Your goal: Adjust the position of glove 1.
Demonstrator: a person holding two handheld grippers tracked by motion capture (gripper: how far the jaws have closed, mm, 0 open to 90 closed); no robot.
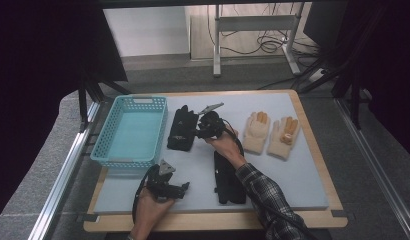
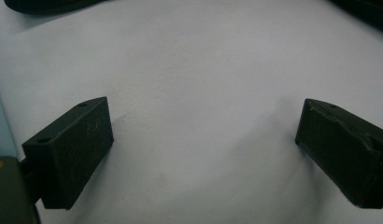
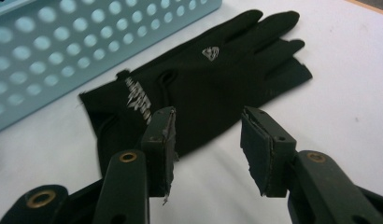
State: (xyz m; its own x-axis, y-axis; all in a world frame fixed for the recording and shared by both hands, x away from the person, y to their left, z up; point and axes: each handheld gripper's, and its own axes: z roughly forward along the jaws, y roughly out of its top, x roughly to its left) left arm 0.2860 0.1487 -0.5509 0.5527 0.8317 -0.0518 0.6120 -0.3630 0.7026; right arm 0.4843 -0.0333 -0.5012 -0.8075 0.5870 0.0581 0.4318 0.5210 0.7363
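A black glove (image 1: 180,130) with white lettering (image 3: 203,84) lies flat on the white mat, just right of the blue basket (image 1: 133,100). My right gripper (image 1: 200,130) hovers at that glove's near edge. In the right gripper view its jaws (image 3: 208,144) stand apart, with nothing pressed between them and the glove's cuff just beyond the tips. My left gripper (image 1: 183,189) rests low near the mat's front left. It is open (image 2: 203,149) over bare mat. A second black glove (image 1: 228,182) lies by the right forearm.
Two cream gloves (image 1: 255,132) (image 1: 284,137) with orange fingertips lie side by side at the right of the mat. The perforated wall of the blue basket (image 3: 63,51) runs close along the black glove. A wooden rim (image 1: 313,150) borders the mat.
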